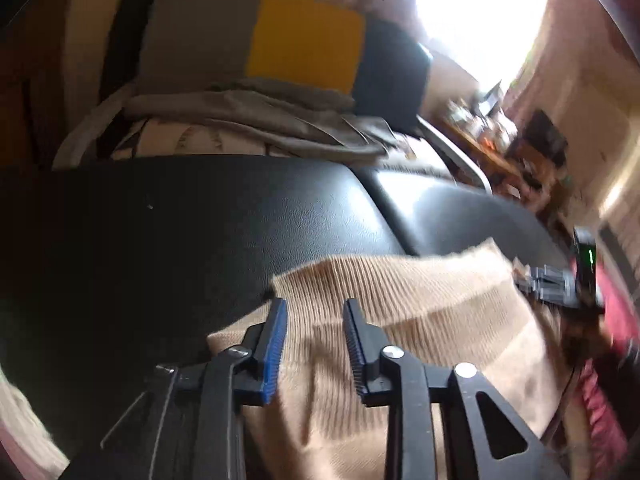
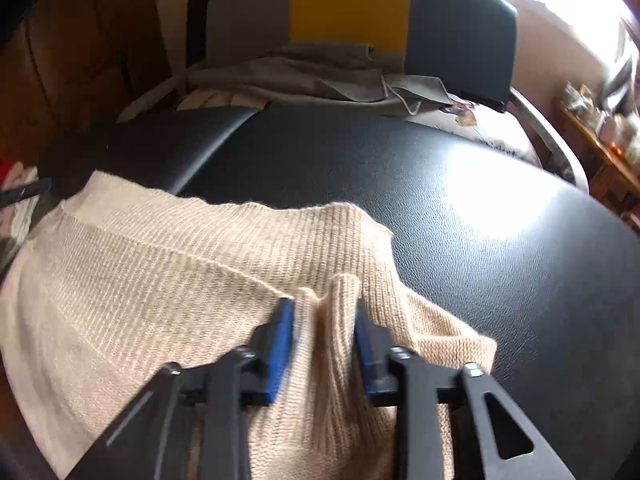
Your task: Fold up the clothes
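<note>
A beige ribbed knit sweater (image 1: pixel 404 296) lies on a black leather surface (image 1: pixel 200 216). My left gripper (image 1: pixel 316 308) is open just above the sweater's near left part, nothing between its fingers. In the right wrist view the sweater (image 2: pixel 160 248) spreads left, and a raised fold of it stands between the fingers of my right gripper (image 2: pixel 325 312), which are open around it. The right gripper also shows in the left wrist view (image 1: pixel 560 280) at the sweater's right edge.
The black surface (image 2: pixel 480 216) has two padded sections with a seam. Behind it a pile of grey clothes (image 1: pixel 256 120) lies before a grey, yellow and dark blue backrest (image 1: pixel 304 44). A cluttered wooden shelf (image 1: pixel 492 148) stands right, under a bright window.
</note>
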